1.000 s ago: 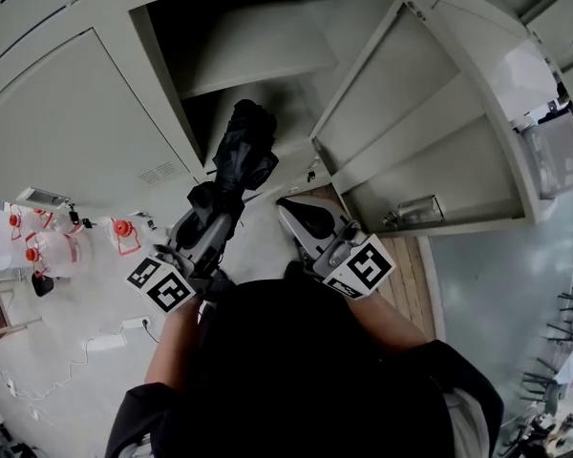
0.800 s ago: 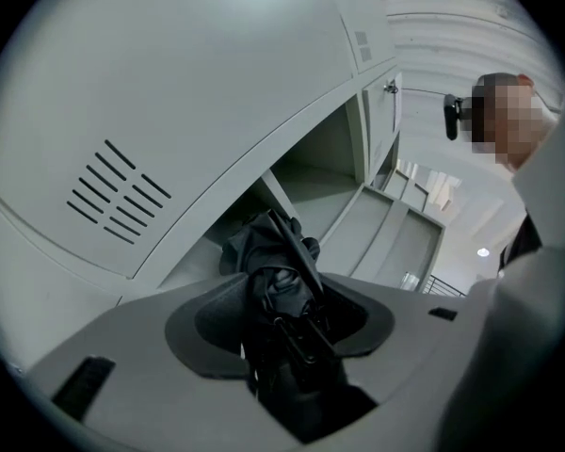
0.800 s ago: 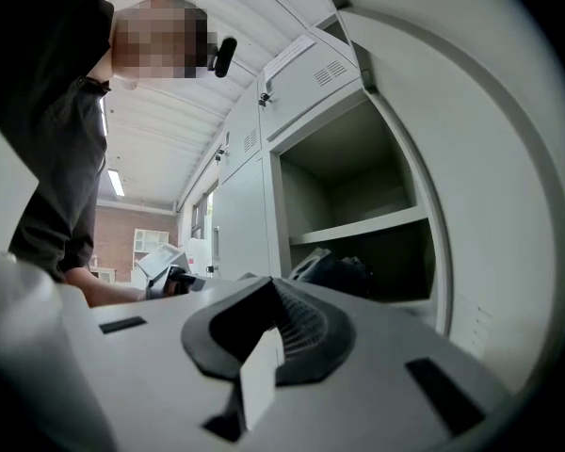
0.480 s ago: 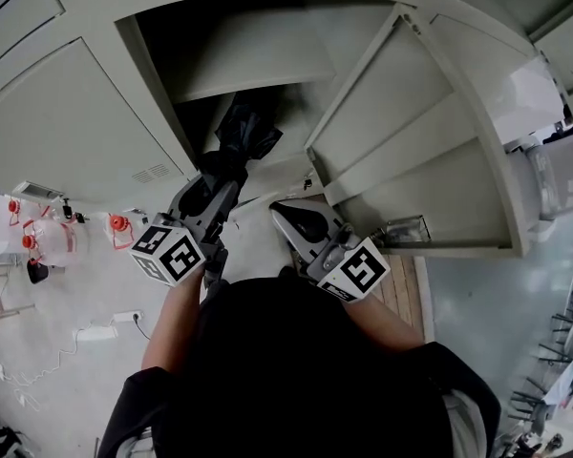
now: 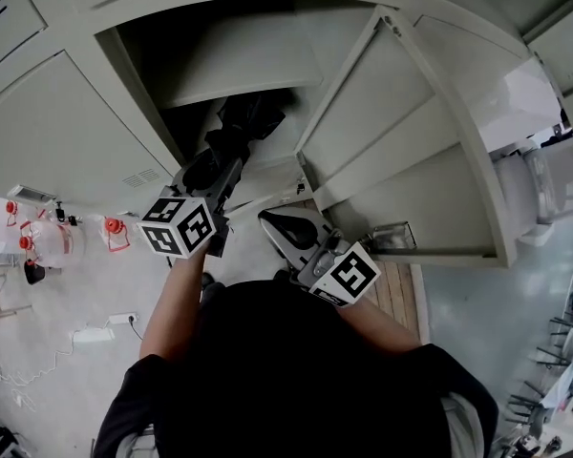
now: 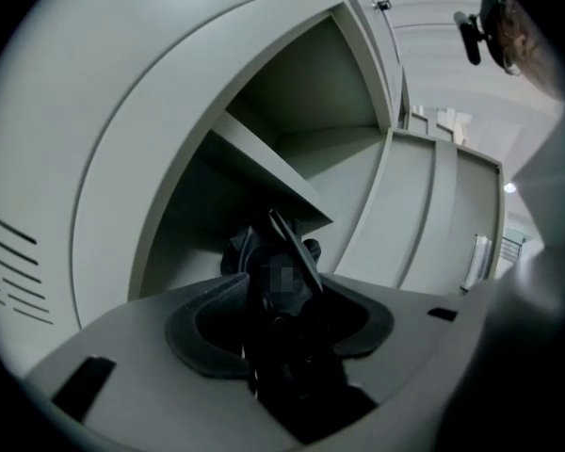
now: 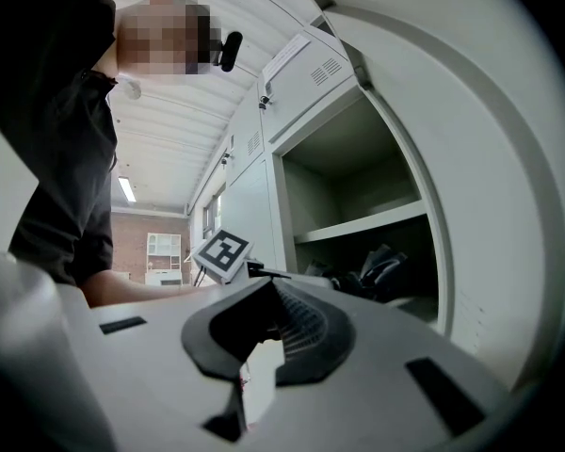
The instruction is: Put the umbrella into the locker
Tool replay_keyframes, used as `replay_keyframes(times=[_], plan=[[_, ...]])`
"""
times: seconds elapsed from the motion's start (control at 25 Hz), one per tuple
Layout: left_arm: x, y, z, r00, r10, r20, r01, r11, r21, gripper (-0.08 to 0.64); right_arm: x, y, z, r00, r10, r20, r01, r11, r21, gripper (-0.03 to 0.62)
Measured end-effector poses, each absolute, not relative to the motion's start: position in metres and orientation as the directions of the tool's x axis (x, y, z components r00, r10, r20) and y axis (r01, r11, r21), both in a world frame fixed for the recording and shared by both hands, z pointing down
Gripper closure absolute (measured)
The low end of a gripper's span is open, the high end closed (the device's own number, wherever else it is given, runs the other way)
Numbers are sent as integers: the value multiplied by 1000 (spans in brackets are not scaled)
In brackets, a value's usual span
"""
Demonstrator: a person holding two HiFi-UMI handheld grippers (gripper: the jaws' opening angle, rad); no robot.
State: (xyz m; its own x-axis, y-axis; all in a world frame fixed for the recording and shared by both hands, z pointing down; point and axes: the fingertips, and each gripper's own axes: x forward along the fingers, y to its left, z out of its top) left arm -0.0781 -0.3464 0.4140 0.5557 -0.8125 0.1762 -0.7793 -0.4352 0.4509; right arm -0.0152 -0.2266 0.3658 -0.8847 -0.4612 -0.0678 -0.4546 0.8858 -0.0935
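Open locker (image 5: 134,89) seen from above in the head view, its door (image 5: 401,132) swung out to the right of the opening and a shelf (image 5: 239,65) crossing the interior. The folded black umbrella (image 5: 244,122) reaches in through the locker mouth below that shelf, its far end inside the lower compartment. The left gripper (image 5: 220,160) is at the locker mouth; only the left gripper view shows its jaws clamped on the umbrella's dark bundle (image 6: 282,299). The right gripper (image 5: 291,227) is outside the locker, beside the door's lower edge. Its own view shows its jaws (image 7: 268,337) meeting at the tips with nothing between them. It also gives a side-on sight of the umbrella (image 7: 377,269) under the shelf (image 7: 358,224).
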Motion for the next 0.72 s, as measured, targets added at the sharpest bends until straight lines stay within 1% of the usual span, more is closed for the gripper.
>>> replay_keyframes(times=[0.12, 0.32, 0.72], plan=[[-72, -360, 413, 538, -822, 186, -802, -432, 412, 356, -12, -226, 366, -889, -453, -63, -447, 890, -94, 581], [-65, -380, 415, 513, -834, 202, -821, -408, 399, 357, -12, -220, 365, -903, -425, -62, -418, 903, -100, 581], [-58, -418, 436, 459, -845, 275, -870, -365, 330, 357, -10, -215, 359, -918, -392, -64, -386, 918, -86, 581]])
